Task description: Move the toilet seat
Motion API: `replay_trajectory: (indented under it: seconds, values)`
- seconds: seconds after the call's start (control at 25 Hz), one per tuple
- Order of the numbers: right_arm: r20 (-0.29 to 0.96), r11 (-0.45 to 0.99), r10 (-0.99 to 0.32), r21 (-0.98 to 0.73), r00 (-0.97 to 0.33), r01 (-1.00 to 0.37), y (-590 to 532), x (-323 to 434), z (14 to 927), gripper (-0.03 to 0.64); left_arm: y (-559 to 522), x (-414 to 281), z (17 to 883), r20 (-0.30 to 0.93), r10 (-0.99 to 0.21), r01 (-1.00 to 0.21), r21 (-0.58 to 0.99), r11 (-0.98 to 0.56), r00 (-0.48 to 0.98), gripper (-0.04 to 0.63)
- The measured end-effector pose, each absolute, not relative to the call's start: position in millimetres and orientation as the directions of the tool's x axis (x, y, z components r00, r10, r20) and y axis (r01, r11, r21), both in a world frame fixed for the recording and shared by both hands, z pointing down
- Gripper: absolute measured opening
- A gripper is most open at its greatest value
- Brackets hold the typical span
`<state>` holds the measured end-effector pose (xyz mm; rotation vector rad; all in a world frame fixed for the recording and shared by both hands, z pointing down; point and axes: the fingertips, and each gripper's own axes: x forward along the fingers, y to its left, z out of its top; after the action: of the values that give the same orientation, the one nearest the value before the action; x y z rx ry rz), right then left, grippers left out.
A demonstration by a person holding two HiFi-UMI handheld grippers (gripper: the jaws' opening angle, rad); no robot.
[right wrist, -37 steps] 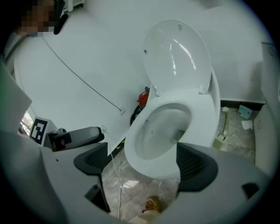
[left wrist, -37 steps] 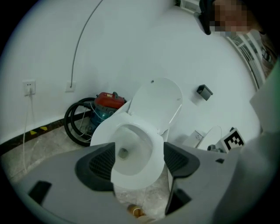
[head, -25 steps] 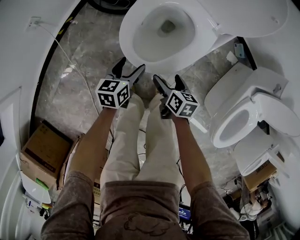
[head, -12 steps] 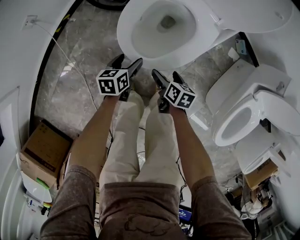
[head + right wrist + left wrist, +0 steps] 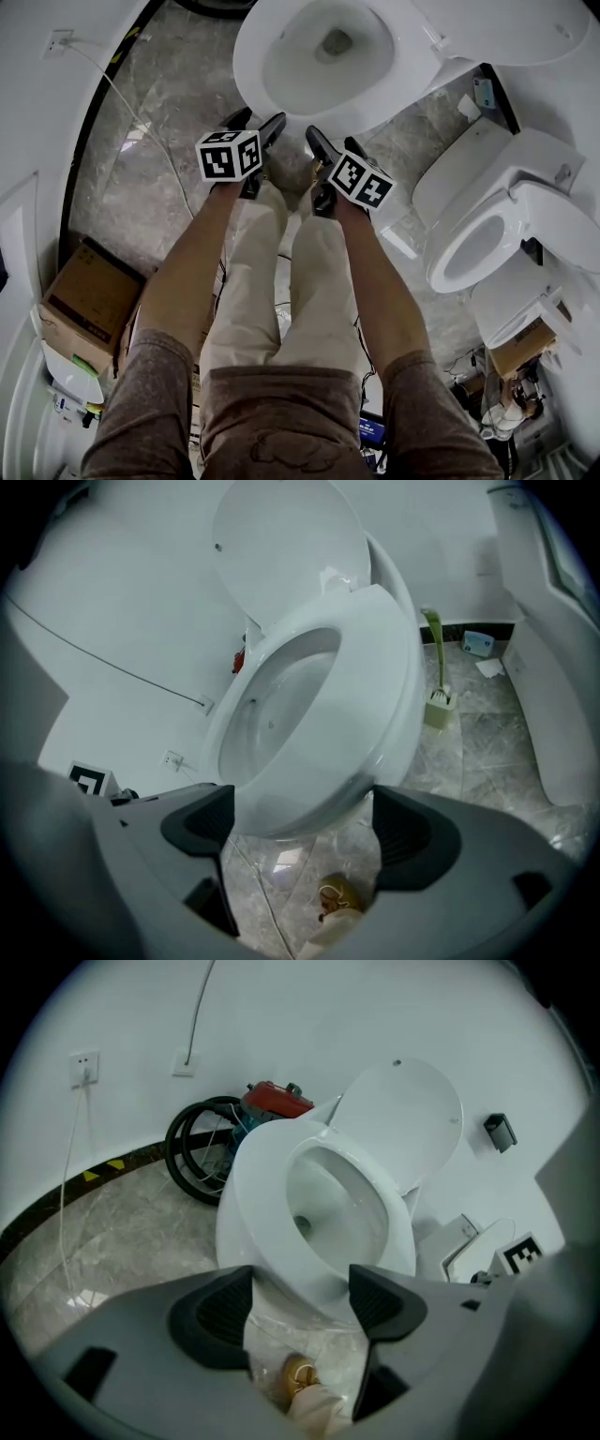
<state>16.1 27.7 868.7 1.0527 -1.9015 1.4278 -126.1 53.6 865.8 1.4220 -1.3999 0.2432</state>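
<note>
A white toilet stands ahead of me with its seat (image 5: 258, 56) lying down on the bowl and its lid (image 5: 506, 28) raised against the wall. My left gripper (image 5: 255, 124) hovers just short of the bowl's front rim. Its jaws are wide but closing, and nothing is between them. My right gripper (image 5: 336, 143) hangs beside it, open and empty, also just before the rim. In the left gripper view the seat (image 5: 253, 1194) and lid (image 5: 403, 1119) rise beyond the left gripper (image 5: 298, 1302). The right gripper view has the seat (image 5: 384, 696) just above the right gripper (image 5: 305, 827).
A second toilet (image 5: 487, 234) and another seat stand at the right. A cardboard box (image 5: 84, 305) sits at the left wall. A toilet brush (image 5: 436, 700) stands right of the bowl; a hose coil (image 5: 202, 1147) lies left of it. My own feet are below the grippers.
Both grippers have moved a little forward, closer to the front rim of the toilet bowl. The toilet seat and lid have not moved.
</note>
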Motion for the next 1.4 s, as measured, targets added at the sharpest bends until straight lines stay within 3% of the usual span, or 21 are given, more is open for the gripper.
replay_trajectory:
  seconds: [0.12,0.72,0.84,0.96,1.4]
  values:
    - [0.797,0.114,-0.285,-0.523,-0.532,-0.845,26,18,865,0.423,52,-125,859,0.742,-0.614,-0.802,0.525,0.283,0.269,0.304]
    - [0.785,0.044,-0.355,-0.528,-0.508,-0.848,24,9,842,0.394,50,-129,842,0.727,-0.653,-0.752,0.548,0.365,0.213,0.268]
    - [0.778,0.033,-0.365,-0.538,-0.511,-0.842,24,10,839,0.39,51,-129,838,0.726,-0.651,-0.769,0.54,0.342,0.22,0.265]
    - [0.764,0.015,-0.384,-0.556,-0.518,-0.831,23,16,832,0.341,52,-128,830,0.714,-0.664,-0.784,0.535,0.315,0.222,0.25]
    - [0.738,0.047,-0.438,-0.551,-0.513,-0.833,21,21,783,0.314,50,-128,765,0.66,-0.708,-0.822,0.532,0.203,0.252,0.221]
